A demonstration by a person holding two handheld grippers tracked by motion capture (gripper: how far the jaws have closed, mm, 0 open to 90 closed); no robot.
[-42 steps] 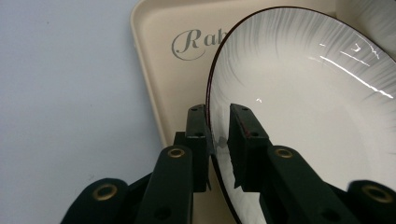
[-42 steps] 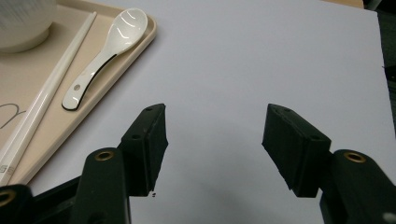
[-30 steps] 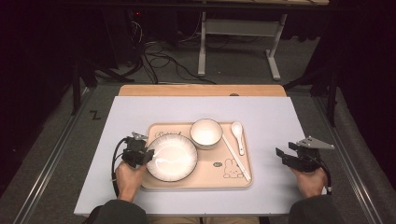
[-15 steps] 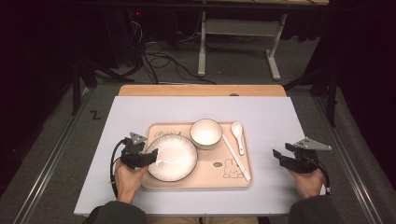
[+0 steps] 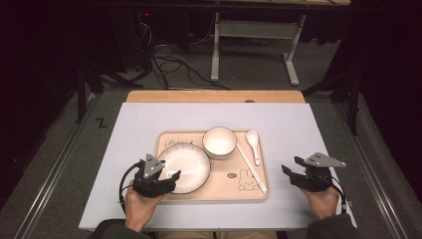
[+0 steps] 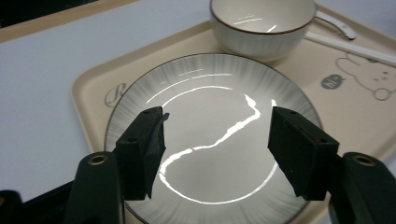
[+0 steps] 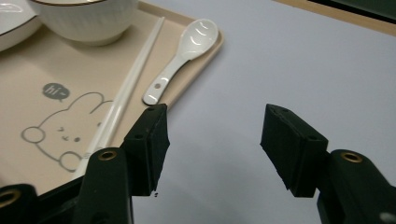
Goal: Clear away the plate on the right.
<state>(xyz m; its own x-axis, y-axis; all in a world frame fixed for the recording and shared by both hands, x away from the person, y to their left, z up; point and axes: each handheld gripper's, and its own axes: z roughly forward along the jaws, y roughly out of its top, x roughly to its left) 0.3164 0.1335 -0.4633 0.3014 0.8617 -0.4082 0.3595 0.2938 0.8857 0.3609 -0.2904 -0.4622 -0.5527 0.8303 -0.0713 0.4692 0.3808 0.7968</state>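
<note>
Left gripper view: left gripper (image 6: 217, 154) jaws just spread, over glossy round ribbed plate (image 6: 210, 135); right gripper (image 7: 212, 149) jaws spread, over matte table (image 7: 280, 60).

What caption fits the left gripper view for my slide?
Open left claw above the plate on the tray, its jaws having just opened with nothing between them; bowl behind.

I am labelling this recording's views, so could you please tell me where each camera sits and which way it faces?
High view: fixed above the person's side, looking forward and down on the table; forearms, both hands, left gripper and right gripper show.
Left gripper view: rides the left gripper, looking between its open jaws down at the plate.
Right gripper view: rides the right gripper, looking past open jaws at the table beside the tray.
Shared: both gripper views show the bowl and spoon.
</note>
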